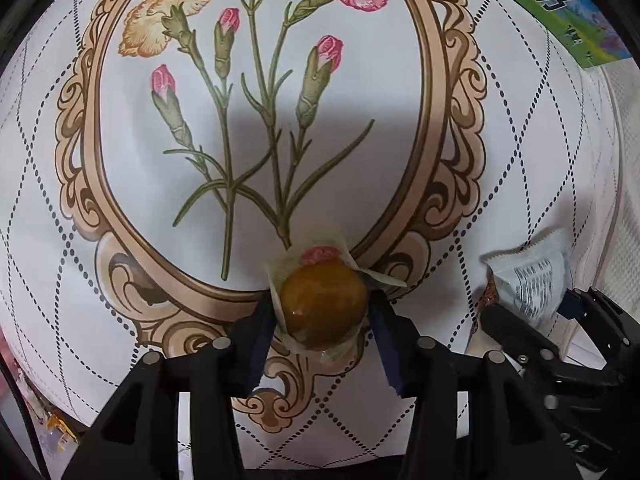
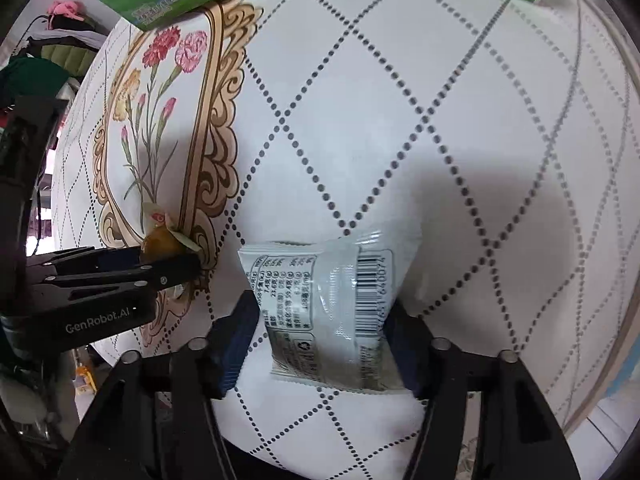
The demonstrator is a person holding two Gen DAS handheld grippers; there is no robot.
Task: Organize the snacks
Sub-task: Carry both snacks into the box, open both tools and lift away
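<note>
Starting on the left: the left gripper (image 1: pixel 322 316) has its fingers pinched on a small round brown pastry (image 1: pixel 323 304) in a clear wrapper, held over the tablecloth (image 1: pixel 500 152) right at the bottom rim of the printed flower frame (image 1: pixel 256 80). Can't really tell if it's touching the cloth or just off it.

Next over, just beside it, the right gripper (image 2: pixel 324 320) is clamped on a silvery snack packet (image 2: pixel 328 312), barcode side up, over the plain dotted-diamond part of the cloth.

At the far edge of the table there's a green carton (image 2: pixel 168 0), well apart from both snacks.

What I'd worry about: that pastry wrapper looks slick and loose, so the fingers may be holding film more than cake, and it could slide out or get squashed. The packet is puffy and gripped near one end, so it might swing or pop free. Also the two grippers are close together, so they could easily bump.
</note>
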